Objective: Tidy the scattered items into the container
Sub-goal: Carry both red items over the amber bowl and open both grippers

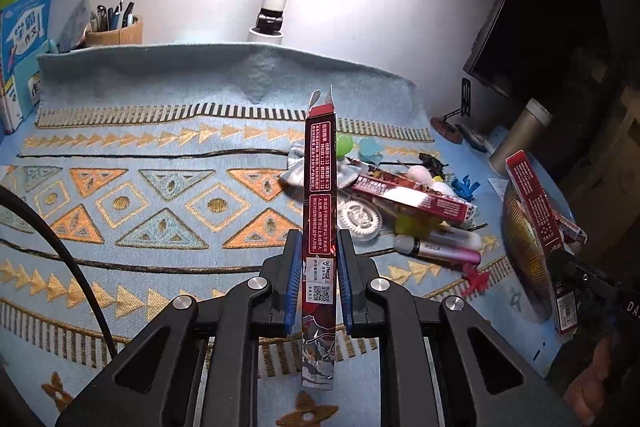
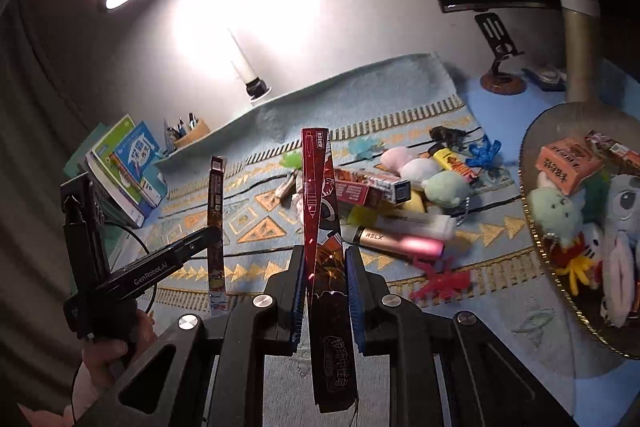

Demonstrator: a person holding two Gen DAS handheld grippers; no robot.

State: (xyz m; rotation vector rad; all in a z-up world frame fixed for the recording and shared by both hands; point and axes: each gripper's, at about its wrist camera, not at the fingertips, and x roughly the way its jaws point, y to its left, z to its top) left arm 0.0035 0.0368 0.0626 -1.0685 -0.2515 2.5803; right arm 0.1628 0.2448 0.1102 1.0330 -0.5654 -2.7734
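My left gripper (image 1: 319,259) is shut on a long red pen box (image 1: 318,187), held upright above the mat; it also shows in the right wrist view (image 2: 216,211). My right gripper (image 2: 325,267) is shut on a second red pen box (image 2: 320,195), also upright; it shows at the right of the left wrist view (image 1: 536,219). The container, a gold-rimmed bowl (image 2: 540,259), sits at the right and holds plush toys and an orange box. Scattered items lie mid-mat: a third red box (image 1: 412,197), a pink RELX stick (image 2: 400,241), plush balls (image 2: 424,171), small plastic toys.
A patterned blue mat (image 1: 160,195) covers the table. Books (image 1: 24,55) and a pen cup (image 1: 114,29) stand at the back left. A lamp (image 2: 248,75), a phone stand (image 2: 500,67) and a metal cylinder (image 2: 580,47) stand at the back.
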